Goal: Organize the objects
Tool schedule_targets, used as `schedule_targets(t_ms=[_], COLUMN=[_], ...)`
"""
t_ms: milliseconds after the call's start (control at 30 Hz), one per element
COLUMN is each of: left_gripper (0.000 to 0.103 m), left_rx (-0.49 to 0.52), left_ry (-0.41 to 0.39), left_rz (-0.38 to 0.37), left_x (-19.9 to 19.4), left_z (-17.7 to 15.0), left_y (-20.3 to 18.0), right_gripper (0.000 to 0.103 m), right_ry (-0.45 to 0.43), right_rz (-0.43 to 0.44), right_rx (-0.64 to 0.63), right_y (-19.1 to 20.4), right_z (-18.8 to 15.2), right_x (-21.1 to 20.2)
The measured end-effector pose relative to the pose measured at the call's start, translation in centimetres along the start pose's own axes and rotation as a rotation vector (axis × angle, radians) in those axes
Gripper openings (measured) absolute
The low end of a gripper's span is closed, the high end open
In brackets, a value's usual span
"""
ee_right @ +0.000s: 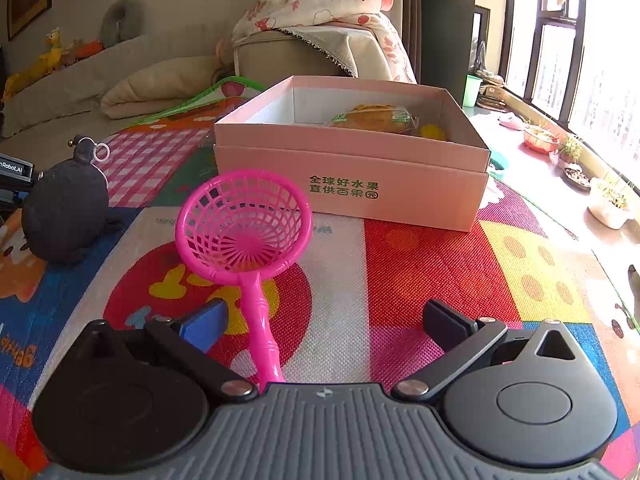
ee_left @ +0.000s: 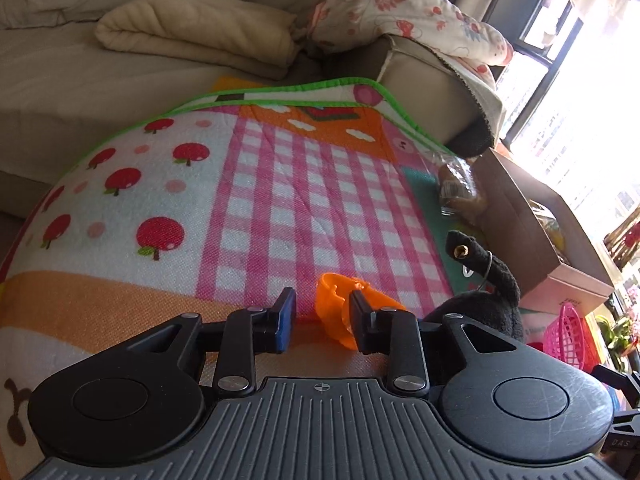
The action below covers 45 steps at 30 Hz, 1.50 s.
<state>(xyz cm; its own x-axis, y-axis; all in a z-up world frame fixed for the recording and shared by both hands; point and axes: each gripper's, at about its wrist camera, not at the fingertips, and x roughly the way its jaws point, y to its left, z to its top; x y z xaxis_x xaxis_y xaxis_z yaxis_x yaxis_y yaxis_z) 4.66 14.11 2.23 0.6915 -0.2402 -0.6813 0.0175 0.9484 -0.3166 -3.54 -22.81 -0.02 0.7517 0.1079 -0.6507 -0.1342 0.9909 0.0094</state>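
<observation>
Left wrist view: the left gripper [ee_left: 322, 320] hangs over the play mat [ee_left: 280, 184], jaws narrowed but loose around an orange toy [ee_left: 334, 312] lying at its one o'clock pad, lined up for a pick. Right wrist view: the right gripper [ee_right: 322, 326] gapes wide, gripping nothing; the pink strainer [ee_right: 244, 224] lies between its fingers, handle toward the camera, the box [ee_right: 352, 168] waiting at twelve o'clock.

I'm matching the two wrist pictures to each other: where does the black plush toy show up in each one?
Left wrist view: the black plush toy is at lower right, behind the hand-held gripper's right finger, beside the orange toy.
Right wrist view: the black plush toy sits at the left edge on the play mat, left of the pink strainer.
Shared landmark: the pink cardboard box.
</observation>
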Motion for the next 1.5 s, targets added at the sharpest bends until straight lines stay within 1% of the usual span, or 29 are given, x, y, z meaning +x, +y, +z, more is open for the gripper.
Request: schedule_targets(t_ms=[67,100,133,200,267,333,467,567,667,700,767,800,933,1000,1067,1133,1200,1267,1333,1400,1467,1500], left_gripper=[0.032,0.028,0.021,0.021,0.018,0.017,0.017,0.017,0.017,0.017,0.017,0.017,0.017,0.017,0.017,0.017,0.017,0.017,0.017,0.017,0.017,0.019], left_rx=[0.081,0.130,0.149,0.142,0.100,0.079,0.109,0.114,0.166,0.200,0.252,0.286,0.376,0.414,0.426,0.435,0.457,0.470,0.461,0.427,0.395,0.388], left_ry=[-0.014,-0.031,-0.044,-0.060,-0.067,-0.082,-0.139,-0.162,-0.170,-0.172,-0.174,-0.176,-0.162,-0.148,-0.151,-0.173,-0.216,-0.254,-0.293,-0.342,-0.357,-0.350], left_rz=[0.021,0.033,0.033,0.021,0.015,0.011,0.007,-0.035,-0.093,-0.114,-0.139,-0.154,-0.219,-0.264,-0.309,-0.353,-0.377,-0.390,-0.404,-0.394,-0.407,-0.417], left_x=[0.5,0.6,0.7,0.8,0.6,-0.1,-2.7,-5.2,-7.5,-8.5,-9.6,-10.2,-11.2,-11.1,-10.8,-10.1,-9.1,-7.9,-5.9,-4.0,-2.0,-0.7], left_z=[0.0,-0.2,-0.3,-0.4,-0.5,-0.9,-1.9,-2.3,-2.8,-3.0,-3.2,-3.5,-4.1,-4.5,-4.2,-3.1,-1.5,0.1,2.3,4.0,5.2,5.7], left_y=[-1.1,-1.7,-2.0,-1.9,-1.4,-0.8,-0.6,-0.4,-1.2,-1.9,-2.9,-3.7,-6.6,-8.6,-10.3,-12.6,-15.2,-17.6,-20.6,-22.7,-24.3,-25.0], right_gripper=[0.103,0.103,0.103,0.103,0.103,0.103,0.103,0.103,0.102,0.092,0.077,0.077,0.076,0.076,0.076,0.076,0.077,0.077,0.077,0.077,0.077,0.077], right_ry=[-0.002,-0.004,-0.008,-0.017,-0.028,-0.037,-0.037,-0.026,0.016,0.027,0.038,0.040,-0.033,-0.071,-0.109,-0.145,-0.176,-0.200,-0.218,-0.219,-0.210,-0.205], right_rz=[0.000,0.000,0.001,0.006,0.011,0.029,0.035,0.058,0.101,0.109,0.101,0.099,0.105,0.118,0.118,0.099,0.070,0.041,0.011,-0.011,-0.018,-0.019], right_rx=[0.000,0.001,0.002,0.001,-0.005,-0.026,-0.082,-0.110,-0.127,-0.121,-0.107,-0.105,-0.107,-0.110,-0.109,-0.101,-0.081,-0.062,-0.042,-0.017,0.003,0.011], right_y=[0.0,0.0,0.0,-0.1,0.0,0.1,1.0,1.7,2.5,2.6,2.9,3.0,3.0,2.5,1.8,0.8,-0.3,-1.4,-2.3,-3.2,-3.9,-4.1], right_z=[0.0,0.0,0.0,-0.1,-0.1,0.1,1.2,2.5,3.5,3.8,4.2,4.3,4.3,4.0,3.4,3.0,2.7,2.4,2.1,1.8,1.6,1.5], right_x=[0.0,-0.1,-0.1,-0.3,-0.5,-0.7,-0.4,0.4,2.1,2.5,3.0,2.8,-0.1,-2.5,-4.8,-6.8,-8.2,-9.2,-9.8,-10.0,-9.8,-9.6])
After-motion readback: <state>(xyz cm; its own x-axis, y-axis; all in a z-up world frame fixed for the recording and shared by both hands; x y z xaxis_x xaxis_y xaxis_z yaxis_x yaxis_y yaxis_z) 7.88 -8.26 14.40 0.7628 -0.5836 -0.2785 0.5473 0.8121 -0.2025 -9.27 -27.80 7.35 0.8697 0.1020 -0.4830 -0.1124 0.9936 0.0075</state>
